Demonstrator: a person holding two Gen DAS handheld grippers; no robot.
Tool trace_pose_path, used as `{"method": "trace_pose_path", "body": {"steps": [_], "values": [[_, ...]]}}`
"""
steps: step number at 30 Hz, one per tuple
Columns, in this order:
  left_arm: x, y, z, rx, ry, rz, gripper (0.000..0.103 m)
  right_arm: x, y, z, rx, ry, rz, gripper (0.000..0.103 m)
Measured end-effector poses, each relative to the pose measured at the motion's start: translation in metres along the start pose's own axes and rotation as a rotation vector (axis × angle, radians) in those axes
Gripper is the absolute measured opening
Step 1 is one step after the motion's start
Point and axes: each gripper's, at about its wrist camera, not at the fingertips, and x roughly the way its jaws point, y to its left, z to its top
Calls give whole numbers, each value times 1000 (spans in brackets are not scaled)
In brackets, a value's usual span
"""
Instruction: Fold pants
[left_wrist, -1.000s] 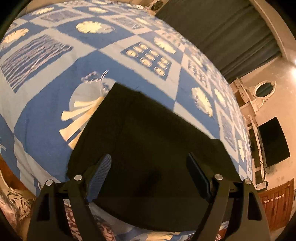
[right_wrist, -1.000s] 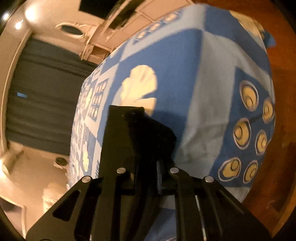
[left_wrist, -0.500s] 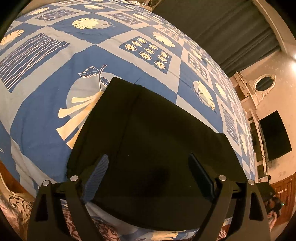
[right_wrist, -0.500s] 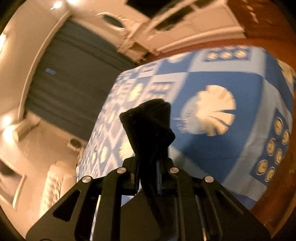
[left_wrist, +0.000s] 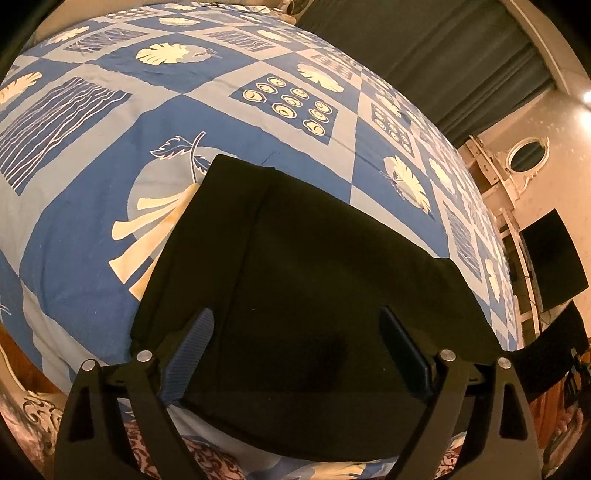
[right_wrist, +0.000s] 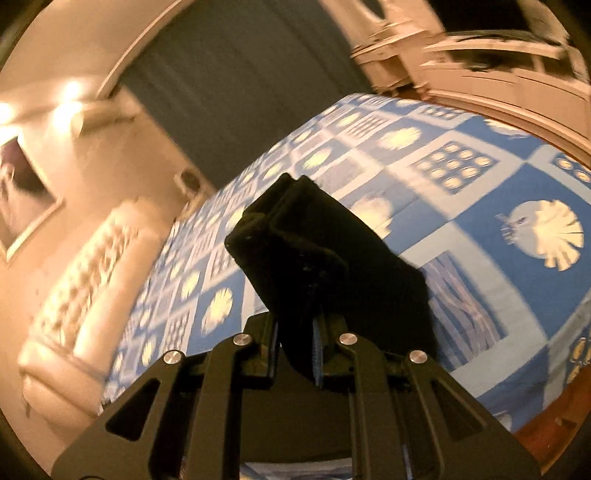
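Observation:
The black pants (left_wrist: 314, 266) lie folded flat on the blue patterned bedspread (left_wrist: 85, 229), close to its near edge. My left gripper (left_wrist: 295, 314) hovers just above the near part of the pants, its jaws wide apart and still opening, with the pads not touching the cloth. In the right wrist view, my right gripper (right_wrist: 295, 325) is shut on a bunched end of the pants (right_wrist: 314, 251), lifted well above the bedspread (right_wrist: 480, 221). The cloth stands up out of the jaws in thick folds. Where the held end joins the flat part is hidden.
Dark curtains (left_wrist: 424, 55) hang beyond the bed's far side. A black screen (left_wrist: 550, 258) and white furniture stand by the wall on the right. A padded cream headboard (right_wrist: 74, 295) shows at the left of the right wrist view. Wooden floor (right_wrist: 546, 435) borders the bed.
My right gripper has risen and rolled, carrying the pinched end of the pants up off the bed. My left gripper's jaws have spread slightly; it has stayed in place.

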Motion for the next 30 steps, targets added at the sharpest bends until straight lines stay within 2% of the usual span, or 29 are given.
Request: {"method": "trace_pose_path", "body": {"steps": [8, 12, 23, 29, 30], "values": [[0, -1, -2, 3, -4, 0, 90, 72, 52, -72, -131, 178, 0, 13], [0, -2, -2, 17, -5, 7, 90, 103, 64, -109, -185, 265, -13, 13], [1, -2, -2, 22, -7, 8, 90, 138, 85, -169, -374, 397, -91, 15], [2, -3, -1, 36, -9, 15, 90, 139, 95, -179, -413, 416, -90, 30], [2, -3, -2, 39, -10, 16, 90, 139, 98, -182, -418, 425, -84, 38]]}}
